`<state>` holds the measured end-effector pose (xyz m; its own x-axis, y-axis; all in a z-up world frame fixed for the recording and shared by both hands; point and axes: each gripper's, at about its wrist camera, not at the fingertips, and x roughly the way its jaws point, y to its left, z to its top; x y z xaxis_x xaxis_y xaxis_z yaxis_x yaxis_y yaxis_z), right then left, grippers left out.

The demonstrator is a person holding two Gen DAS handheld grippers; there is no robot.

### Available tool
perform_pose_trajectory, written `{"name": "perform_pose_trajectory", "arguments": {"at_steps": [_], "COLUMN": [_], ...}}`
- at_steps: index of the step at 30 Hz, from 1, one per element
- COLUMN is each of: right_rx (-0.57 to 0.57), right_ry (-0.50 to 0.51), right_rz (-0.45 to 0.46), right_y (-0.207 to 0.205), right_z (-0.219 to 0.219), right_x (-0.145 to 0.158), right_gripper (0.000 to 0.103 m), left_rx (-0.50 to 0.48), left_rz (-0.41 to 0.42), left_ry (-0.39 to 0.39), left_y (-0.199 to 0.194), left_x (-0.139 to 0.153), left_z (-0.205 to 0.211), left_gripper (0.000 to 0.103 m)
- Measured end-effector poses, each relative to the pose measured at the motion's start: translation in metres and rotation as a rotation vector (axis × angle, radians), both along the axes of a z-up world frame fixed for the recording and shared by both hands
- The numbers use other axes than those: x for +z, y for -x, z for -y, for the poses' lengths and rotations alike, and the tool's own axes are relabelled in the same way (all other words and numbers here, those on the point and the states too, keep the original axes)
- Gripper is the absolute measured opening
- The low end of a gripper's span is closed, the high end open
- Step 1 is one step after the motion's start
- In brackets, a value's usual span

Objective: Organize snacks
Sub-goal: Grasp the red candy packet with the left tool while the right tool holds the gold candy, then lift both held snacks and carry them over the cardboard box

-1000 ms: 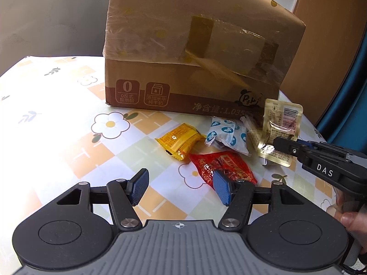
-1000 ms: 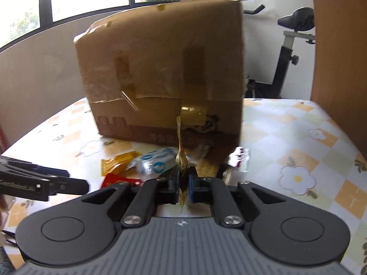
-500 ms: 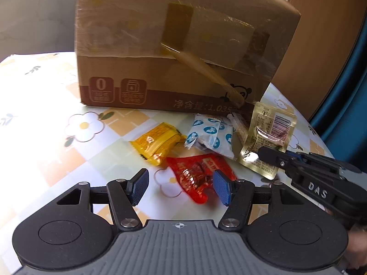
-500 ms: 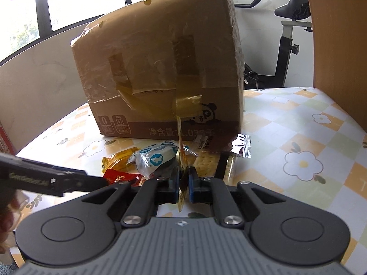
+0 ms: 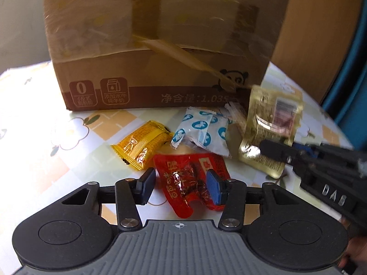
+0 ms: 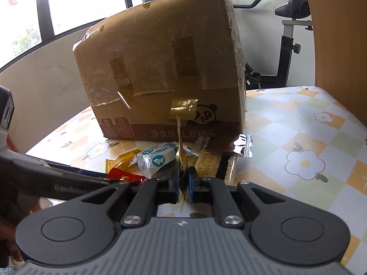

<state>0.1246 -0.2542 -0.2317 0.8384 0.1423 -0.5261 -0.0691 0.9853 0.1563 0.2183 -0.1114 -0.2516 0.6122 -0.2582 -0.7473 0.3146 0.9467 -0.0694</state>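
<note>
I'm closing my left gripper (image 5: 180,186) around the red packet (image 5: 191,182), pads probably not pressing; my right gripper (image 6: 183,184) is clamping the gold pouch (image 5: 270,128) at three o'clock; nothing's sorted yet.

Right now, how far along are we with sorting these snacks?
Early on; nothing looks put away. In hand: the right gripper is shut on the gold packet, lifted on edge. The left gripper has its jaws around the red packet; they have just been closing, not yet pinching it. Left on the table: the yellow packet, blue-and-white packet and crackers, before the cardboard box.
</note>
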Motion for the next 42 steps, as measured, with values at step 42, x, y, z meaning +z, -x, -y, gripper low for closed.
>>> {"name": "perform_pose_trajectory", "arguments": {"at_steps": [42], "right_rx": [-0.021], "right_ry": [0.054], "right_rz": [0.028], "right_y": [0.011], "right_z": [-0.003], "right_x": [0.02], "right_gripper": [0.008], "left_rx": [0.096], "left_rz": [0.221], "left_ry": [0.136], "left_y": [0.051], "left_x": [0.045], "left_z": [-0.058], "left_gripper": [0.022]}}
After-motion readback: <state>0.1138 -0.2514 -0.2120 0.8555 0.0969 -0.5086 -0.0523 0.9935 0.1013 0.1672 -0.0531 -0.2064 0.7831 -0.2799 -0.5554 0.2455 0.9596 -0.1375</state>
